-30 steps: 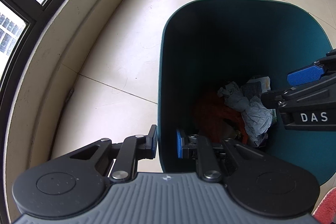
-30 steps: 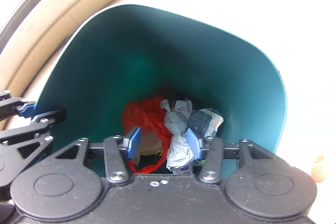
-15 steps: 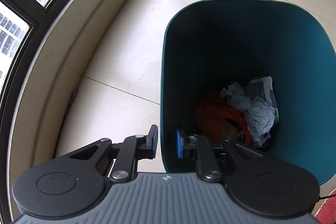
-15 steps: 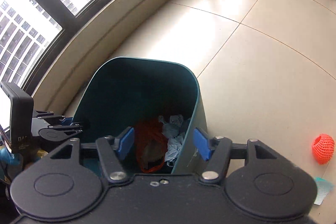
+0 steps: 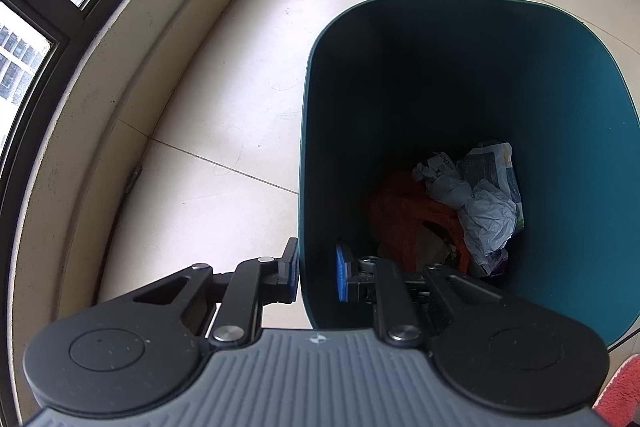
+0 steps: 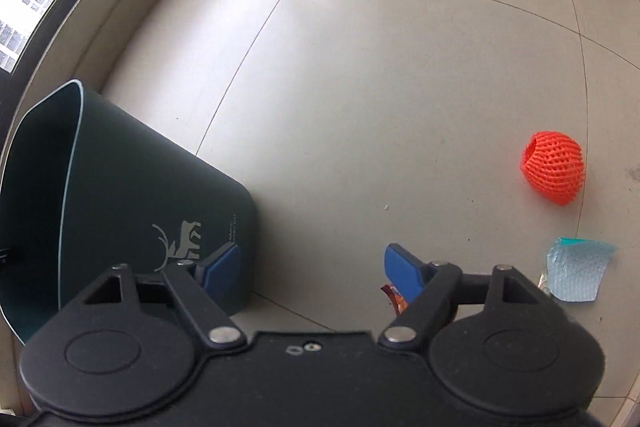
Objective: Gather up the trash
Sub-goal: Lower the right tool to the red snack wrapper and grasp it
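My left tool [image 5: 316, 277] pinched the teal bin [image 5: 306, 131] wall at lower centre, right tool [image 6: 312, 267] spread, orange foam net [image 6: 552, 169] at right on the floor [image 6: 380, 87].

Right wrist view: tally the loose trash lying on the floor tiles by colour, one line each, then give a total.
Orange foam mesh fruit net: 1
Light blue foam sheet scrap: 1
Brown-orange wrapper scrap, mostly hidden behind the right gripper: 1
Total: 3 pieces on the floor, all outside the dark teal plastic bin.
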Demonstrator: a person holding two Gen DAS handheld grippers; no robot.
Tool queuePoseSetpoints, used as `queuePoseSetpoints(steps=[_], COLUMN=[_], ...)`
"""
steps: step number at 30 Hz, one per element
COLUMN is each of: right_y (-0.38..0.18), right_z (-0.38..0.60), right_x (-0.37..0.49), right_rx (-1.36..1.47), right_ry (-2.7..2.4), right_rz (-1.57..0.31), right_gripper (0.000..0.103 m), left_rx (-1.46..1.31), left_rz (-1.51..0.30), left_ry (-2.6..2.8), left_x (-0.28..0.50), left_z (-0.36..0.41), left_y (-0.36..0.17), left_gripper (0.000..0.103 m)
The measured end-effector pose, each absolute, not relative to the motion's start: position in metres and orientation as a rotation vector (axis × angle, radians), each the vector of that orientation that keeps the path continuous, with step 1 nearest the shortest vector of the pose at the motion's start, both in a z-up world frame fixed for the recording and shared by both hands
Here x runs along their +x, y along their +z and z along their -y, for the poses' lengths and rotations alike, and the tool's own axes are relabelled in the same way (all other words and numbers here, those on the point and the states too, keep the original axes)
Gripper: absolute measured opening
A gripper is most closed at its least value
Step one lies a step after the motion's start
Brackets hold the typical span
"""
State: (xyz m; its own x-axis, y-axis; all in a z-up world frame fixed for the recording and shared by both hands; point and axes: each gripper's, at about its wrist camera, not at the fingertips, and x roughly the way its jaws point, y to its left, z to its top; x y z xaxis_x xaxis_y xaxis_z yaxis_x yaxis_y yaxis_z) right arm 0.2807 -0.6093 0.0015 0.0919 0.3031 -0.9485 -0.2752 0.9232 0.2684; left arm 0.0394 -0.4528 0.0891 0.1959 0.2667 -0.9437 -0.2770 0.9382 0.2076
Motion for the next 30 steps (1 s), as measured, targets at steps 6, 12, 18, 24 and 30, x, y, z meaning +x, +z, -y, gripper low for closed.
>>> queuePoseSetpoints(steps=[6, 12, 18, 24, 30], right_y=[-0.081, -0.134, -0.159, -0.177, -0.182], right_z=[0.640, 0.646, 0.626, 0.620, 0.613], right_x=[0.283, 0.275, 0.268, 0.262, 0.256], right_rx=[0.141, 0.124, -0.056, -0.171, -0.177], right_ry=[0.214, 0.129, 0.184, 0.195, 0.198], right_rz=[-1.562, -1.631, -1.648, -1.657, -1.656], right_gripper=[0.086, 0.086, 0.086, 0.081, 0.066], left_rx=[0.012, 0.005, 0.007, 0.016, 0.021], left_rz=[-1.324, -1.324, -1.325, -1.325, -1.325], left_ry=[0.395, 0.394, 0.393, 0.394, 0.398], left_x=[0.040, 0.040, 0.041, 0.040, 0.040], left_z=[0.454, 0.454, 0.453, 0.454, 0.453], left_y=[0.088, 0.088, 0.086, 0.085, 0.086], left_gripper=[0.017, 0.017, 0.017, 0.017, 0.017])
